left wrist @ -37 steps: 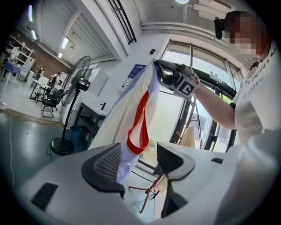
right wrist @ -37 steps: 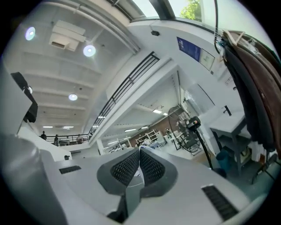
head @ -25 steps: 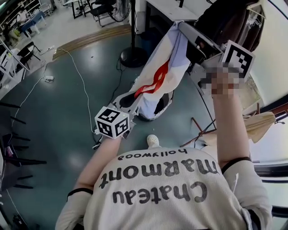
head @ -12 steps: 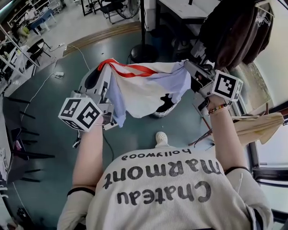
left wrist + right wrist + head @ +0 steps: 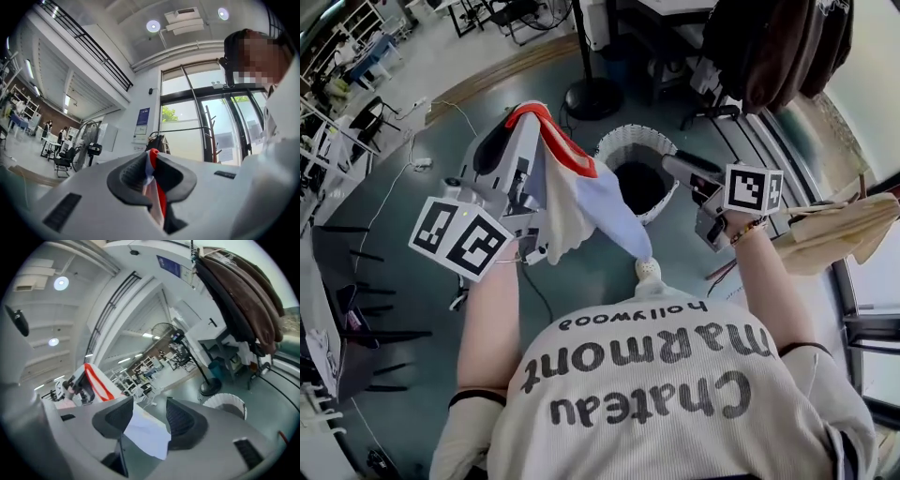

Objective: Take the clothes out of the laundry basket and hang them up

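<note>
Garment (image 5: 592, 202): thin top in white and pale lilac, with a red band (image 5: 561, 142) along one edge; it hung in loose folds, tapering to a free corner at the bottom
Handling: judged light, soft and limp; it would sag and swing rather than keep a shape; nothing about it looked fragile; the thin cloth might slide out of a shallow pinch
Where to hold: judged best along the red-banded edge or a seam, where the cloth is doubled and gives the pads something to bite; a second hold well apart on the same edge would spread it for a hanger
Place: held in the air on the person's left, clear of the floor and outside the laundry basket (image 5: 623, 142); it draped down and toward the middle, its lowest corner hanging free near the person's foot
Left gripper (image 5: 150, 161): jaws almost closed; the pads pinched the red-banded fold, and the whole piece hung from this one grip
Right gripper (image 5: 147, 420): jaws had just been opening and stood well apart; a flap of pale cloth lay in the gap beside one pad, not squeezed
Basket: white, round, standing on the floor ahead, between the two grippers; its inside looked dark, so what was left in it could not be told
Hanging spot: dark coats (image 5: 778, 47) already hung at the upper right
</note>
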A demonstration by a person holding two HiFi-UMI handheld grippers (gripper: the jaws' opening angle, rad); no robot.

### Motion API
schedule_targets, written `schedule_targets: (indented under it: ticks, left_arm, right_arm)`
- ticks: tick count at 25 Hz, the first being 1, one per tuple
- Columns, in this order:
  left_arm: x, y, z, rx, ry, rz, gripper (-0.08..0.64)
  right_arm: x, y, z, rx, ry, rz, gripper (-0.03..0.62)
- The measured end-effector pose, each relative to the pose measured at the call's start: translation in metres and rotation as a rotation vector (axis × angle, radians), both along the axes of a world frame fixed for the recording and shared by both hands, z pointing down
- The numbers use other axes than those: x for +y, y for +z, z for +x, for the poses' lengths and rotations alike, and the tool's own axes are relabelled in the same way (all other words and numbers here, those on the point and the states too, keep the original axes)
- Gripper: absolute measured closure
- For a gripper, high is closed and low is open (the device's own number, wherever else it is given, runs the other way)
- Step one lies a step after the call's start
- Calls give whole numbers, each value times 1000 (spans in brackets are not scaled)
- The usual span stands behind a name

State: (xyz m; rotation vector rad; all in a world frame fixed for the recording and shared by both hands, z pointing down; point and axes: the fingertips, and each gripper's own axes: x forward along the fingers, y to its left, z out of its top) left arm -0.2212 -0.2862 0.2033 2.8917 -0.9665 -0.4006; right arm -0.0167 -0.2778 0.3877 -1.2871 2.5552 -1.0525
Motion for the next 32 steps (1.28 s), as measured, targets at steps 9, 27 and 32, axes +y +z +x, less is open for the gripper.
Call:
schedule_targets:
  ticks: [9,27,32]
  left_arm:
    - [26,-5,41,-50,98,9,526]
    - [133,-16,182,-47,390,-9,526]
    - [183,0,241,-106,452,-3,526]
  right_arm:
    - [62,-70,-103,124,-422,283,353]
    - [139,-47,-11,187,-54,224,520]
    - [228,-42,75,137,92,176,534]
